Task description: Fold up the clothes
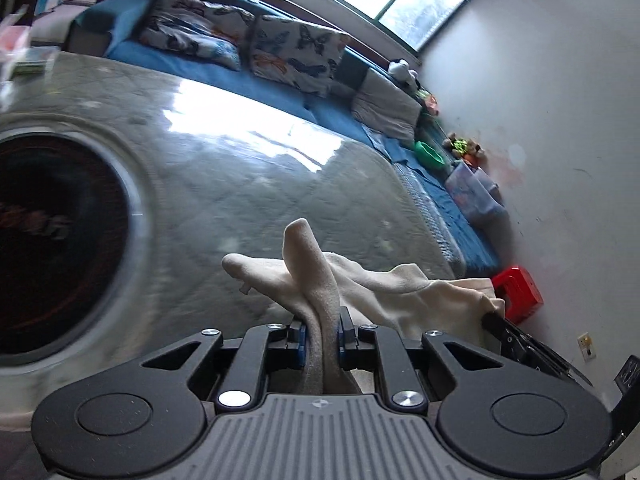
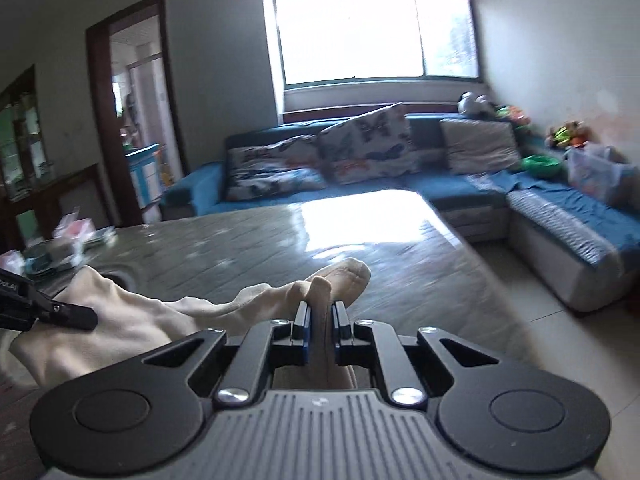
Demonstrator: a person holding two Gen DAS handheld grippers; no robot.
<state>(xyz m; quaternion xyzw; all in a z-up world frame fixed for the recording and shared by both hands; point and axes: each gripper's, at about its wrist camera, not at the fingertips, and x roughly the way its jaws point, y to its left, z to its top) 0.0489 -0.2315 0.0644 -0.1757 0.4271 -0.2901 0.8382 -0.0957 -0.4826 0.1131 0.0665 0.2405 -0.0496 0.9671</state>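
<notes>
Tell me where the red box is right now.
The red box shows only in the left wrist view, at the right side, on the floor by the white wall, just past the end of the blue sofa and behind the held cream garment.

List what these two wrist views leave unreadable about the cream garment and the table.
- Cream garment: its type and full shape. Left wrist view: bunched, its lower part behind the left gripper. Right wrist view: the right gripper covers part.
- Dark round inset in the table: left wrist view, blurred and cut by the left edge.
- Clutter at the table's far corner: right wrist view, blurred and small.
</notes>
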